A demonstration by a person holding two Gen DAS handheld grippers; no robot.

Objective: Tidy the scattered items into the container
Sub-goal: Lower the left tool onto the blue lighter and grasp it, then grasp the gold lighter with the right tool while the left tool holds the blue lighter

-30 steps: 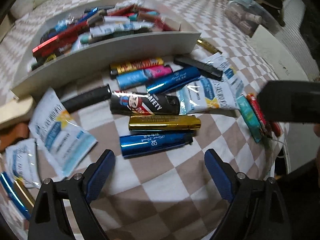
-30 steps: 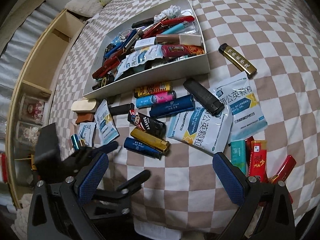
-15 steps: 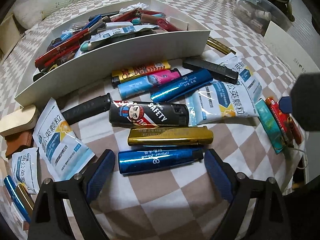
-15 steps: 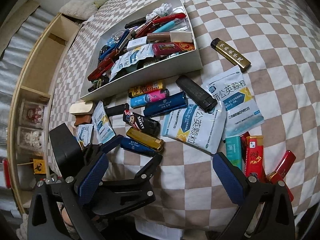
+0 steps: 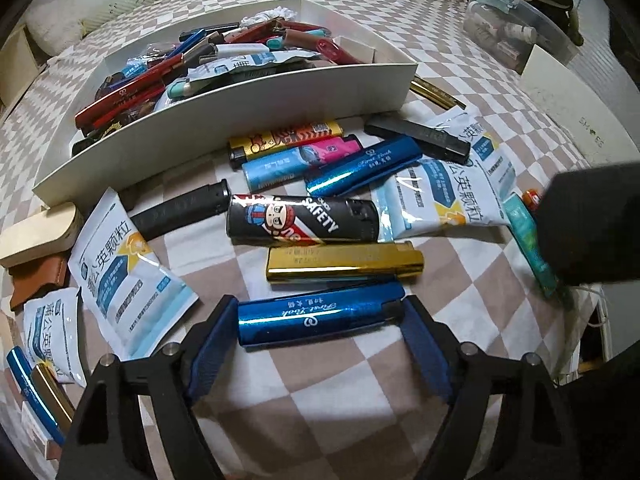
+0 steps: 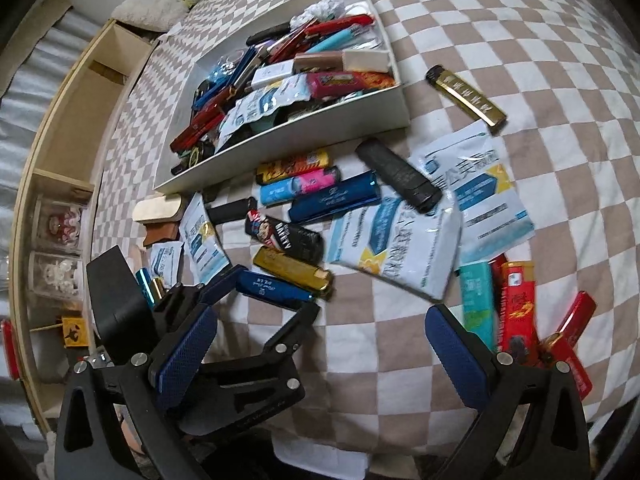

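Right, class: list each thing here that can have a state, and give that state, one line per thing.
Left tongs: open, straddling the blue lighter lengthwise.
Right tongs: open, holding nothing.
Blue lighter: lying flat on the checked cloth, not yet gripped.
Gold lighter: lying flat, beside the blue lighter.
White box: open-topped, heaped with items.
Large sachet: flat, with a black lighter resting on it.

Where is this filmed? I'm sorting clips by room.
Probably a bedroom: the lighters lie on a checkered bedspread, a pillow sits at its far end, and a wooden shelf unit stands beside it.
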